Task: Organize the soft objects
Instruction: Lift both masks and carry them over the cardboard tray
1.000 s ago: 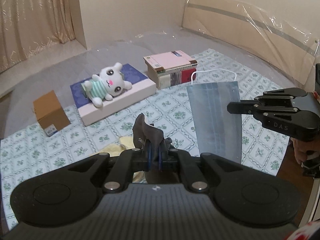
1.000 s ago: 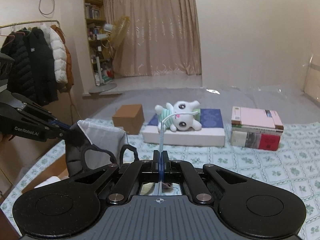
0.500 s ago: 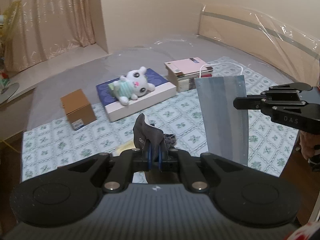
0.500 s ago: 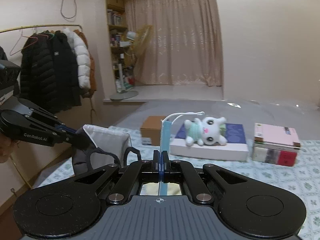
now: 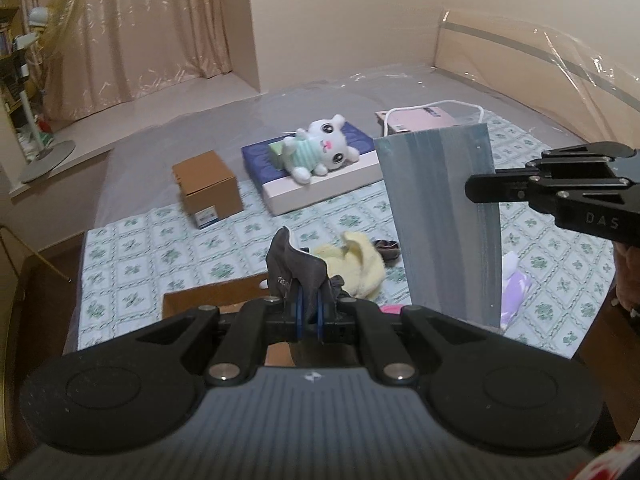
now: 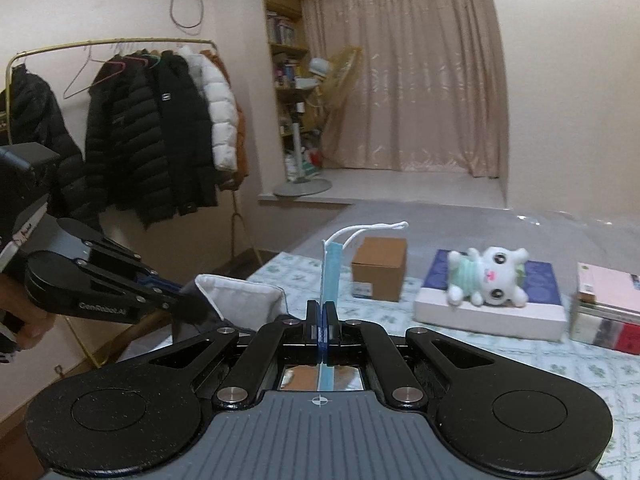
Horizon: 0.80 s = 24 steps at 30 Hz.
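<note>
While my left gripper point(image 5: 307, 312) clamps the grey cloth mask point(image 5: 294, 268), my right gripper point(image 6: 322, 330) pinches the blue surgical mask point(image 6: 331, 270).

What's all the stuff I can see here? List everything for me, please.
Dark mask: one, grey with pale lining, clamped in the left gripper.
Surgical mask: one, blue, white loops, hanging from the right gripper.
Plush cat: one, white with striped green top, lying on the flat box.
Flat box: one, navy top, white sides, on the patterned sheet.
Cardboard box: one, brown, left of the flat box.
Books: small stack, pink on top, right of the flat box.
Yellow cloth: one, on the sheet.
Coats: several, mostly black, on a rack.
Left gripper: black, shut.
Right gripper: black, shut.
</note>
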Each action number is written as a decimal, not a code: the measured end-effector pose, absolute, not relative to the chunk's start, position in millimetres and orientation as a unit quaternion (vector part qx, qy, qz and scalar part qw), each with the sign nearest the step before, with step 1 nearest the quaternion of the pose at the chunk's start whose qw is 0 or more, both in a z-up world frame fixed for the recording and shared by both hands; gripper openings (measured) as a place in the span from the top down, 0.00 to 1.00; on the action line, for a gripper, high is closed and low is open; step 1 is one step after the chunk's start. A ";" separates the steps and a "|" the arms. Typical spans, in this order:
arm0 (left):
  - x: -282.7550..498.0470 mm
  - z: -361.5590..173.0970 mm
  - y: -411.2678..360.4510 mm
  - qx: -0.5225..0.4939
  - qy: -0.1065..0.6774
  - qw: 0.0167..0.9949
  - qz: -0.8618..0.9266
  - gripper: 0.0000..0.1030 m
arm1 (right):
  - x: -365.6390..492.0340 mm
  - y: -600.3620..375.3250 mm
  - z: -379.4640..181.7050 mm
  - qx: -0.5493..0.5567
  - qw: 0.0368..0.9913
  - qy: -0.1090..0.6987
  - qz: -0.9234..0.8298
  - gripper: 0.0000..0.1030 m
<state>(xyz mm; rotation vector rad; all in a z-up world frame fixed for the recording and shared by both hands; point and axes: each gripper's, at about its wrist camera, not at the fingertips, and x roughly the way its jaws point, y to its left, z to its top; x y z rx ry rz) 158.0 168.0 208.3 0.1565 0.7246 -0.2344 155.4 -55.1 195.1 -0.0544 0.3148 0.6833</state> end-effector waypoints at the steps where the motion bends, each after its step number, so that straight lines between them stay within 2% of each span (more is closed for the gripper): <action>1: 155.8 207.8 171.3 0.075 0.354 0.926 -0.112 0.95 | 155.9 -50.1 194.7 -0.025 0.928 0.156 0.338 1.00; 17: 136.6 176.1 232.1 0.054 0.376 0.922 -0.076 0.95 | 156.2 29.7 177.6 -0.022 0.899 0.178 0.399 1.00; 24: 135.4 150.3 265.4 0.044 0.396 0.916 -0.056 0.95 | 172.7 67.3 153.4 0.016 0.878 0.214 0.427 1.00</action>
